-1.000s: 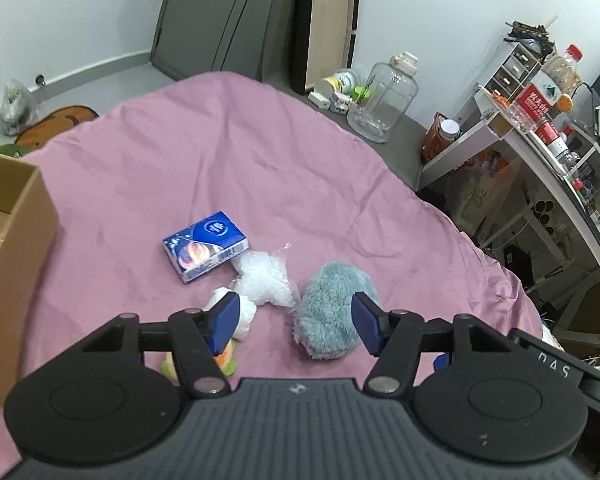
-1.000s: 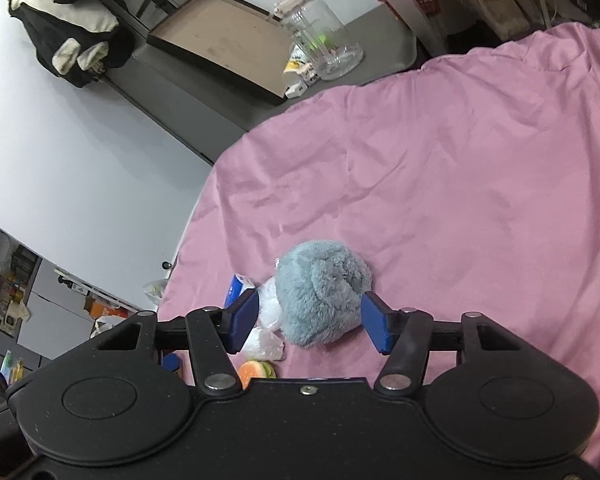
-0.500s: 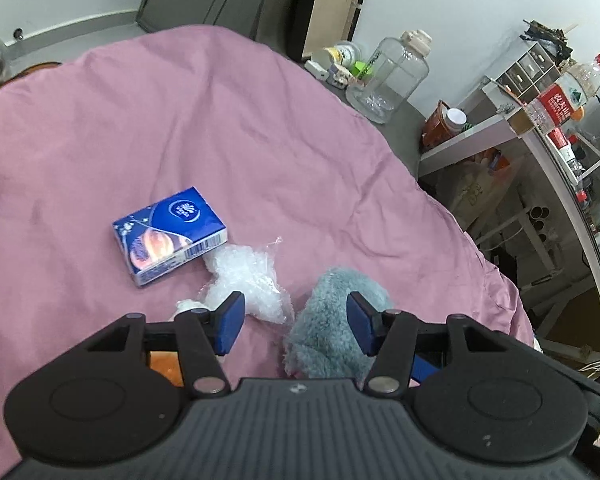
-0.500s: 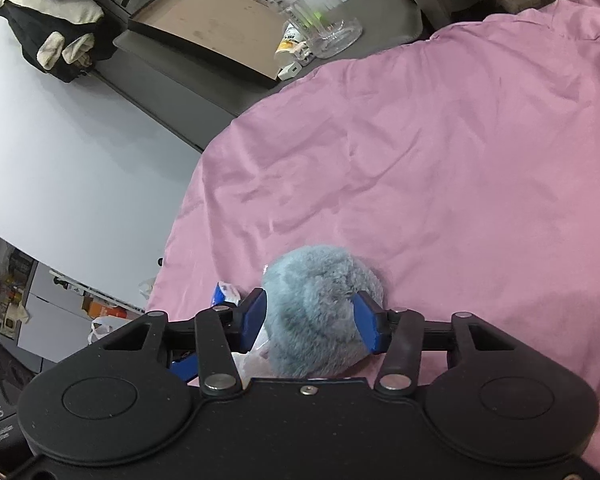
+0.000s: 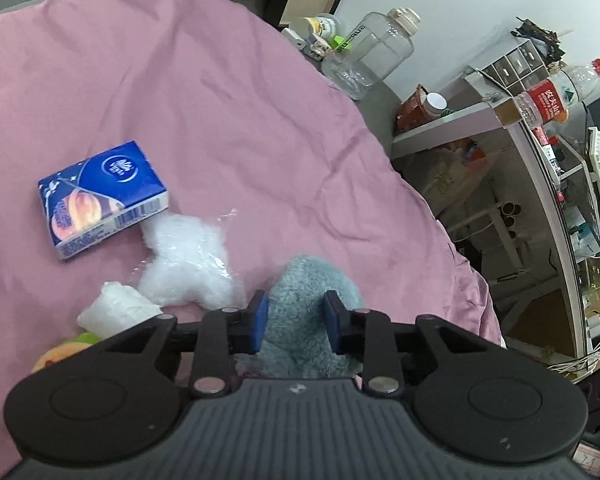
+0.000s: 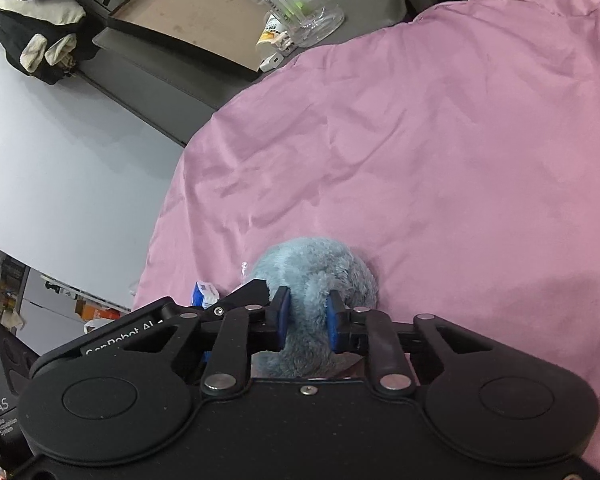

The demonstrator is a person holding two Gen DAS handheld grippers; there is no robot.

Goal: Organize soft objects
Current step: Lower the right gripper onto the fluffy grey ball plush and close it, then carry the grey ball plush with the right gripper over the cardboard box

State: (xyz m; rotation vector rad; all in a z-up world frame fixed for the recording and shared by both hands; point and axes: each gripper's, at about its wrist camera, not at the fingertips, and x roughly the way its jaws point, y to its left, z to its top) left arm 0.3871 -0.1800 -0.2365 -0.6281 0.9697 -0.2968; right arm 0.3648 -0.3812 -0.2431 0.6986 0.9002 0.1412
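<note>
Left gripper: jaws have just been closing and now pinch the near part of the blue-grey plush toy; both blue pads press into the fur.
Right gripper: jaws have likewise just been closing; its blue pads squeeze a fold of the same plush toy, fur bulging above and between them.
Plush toy: round, fluffy, lying on the pink bedsheet near the sheet's edge, gripped by both tools at once; the left tool's body appears at the lower left of the right wrist view.
Plastic bag: crumpled, clear-white, just left of the toy, touching or nearly touching it.
Tissue pack: dark blue, flat on the sheet, its corner meeting the plastic bag; a sliver of it shows in the right wrist view beside the toy.
White wad: soft paper or cloth, just left of the left tool's fingers, below the bag.
Orange and green item: mostly hidden behind the left tool; cannot tell what it is.
Water jug: clear, on the grey floor beyond the sheet.
Desk: cluttered, to the right, with a red-labelled bottle at its corner.
</note>
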